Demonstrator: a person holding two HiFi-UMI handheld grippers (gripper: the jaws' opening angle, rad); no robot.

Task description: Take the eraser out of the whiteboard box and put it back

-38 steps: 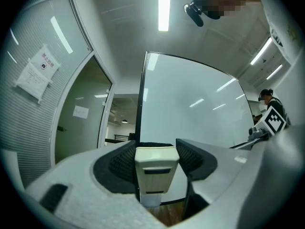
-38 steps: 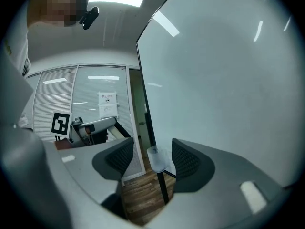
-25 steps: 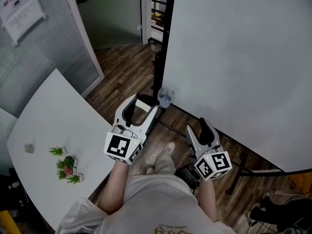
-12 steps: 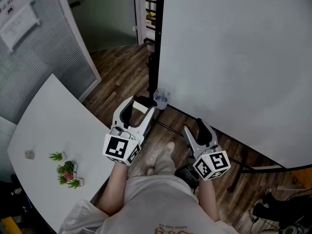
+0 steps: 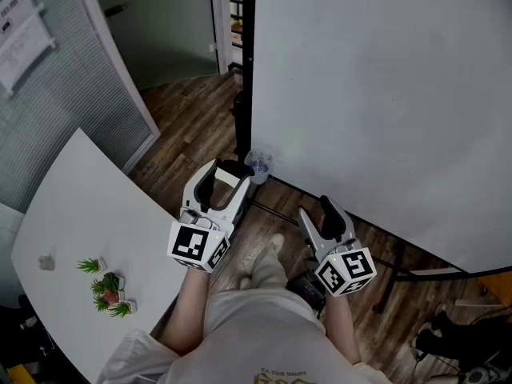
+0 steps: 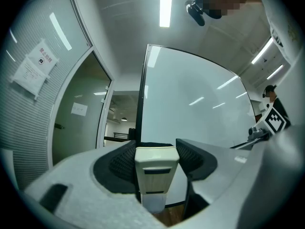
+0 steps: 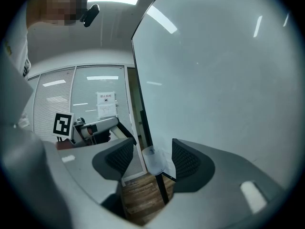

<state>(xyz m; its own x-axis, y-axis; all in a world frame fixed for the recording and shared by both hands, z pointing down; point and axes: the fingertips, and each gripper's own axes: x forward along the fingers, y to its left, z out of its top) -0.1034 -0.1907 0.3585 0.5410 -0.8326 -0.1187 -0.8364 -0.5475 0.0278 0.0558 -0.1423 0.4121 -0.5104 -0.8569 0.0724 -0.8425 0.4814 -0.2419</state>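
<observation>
Eraser point(image 6: 156, 171): clamped between the pads of the left tool point(image 5: 229, 174), in the air just short of the whiteboard box point(image 5: 258, 165).
Whiteboard point(image 5: 384, 94): stands upright, the whiteboard box at its lower corner.
Right tool point(image 5: 317, 211): jaws wide apart, nothing between the pads.

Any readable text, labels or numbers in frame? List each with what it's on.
Notice on the glass wall: red heading, too small to read.
Sheet on the glass door: blurred, unreadable.
Shirt print: too small to read.
Marker cubes: square patterns, no words.
Nothing quotable.
</observation>
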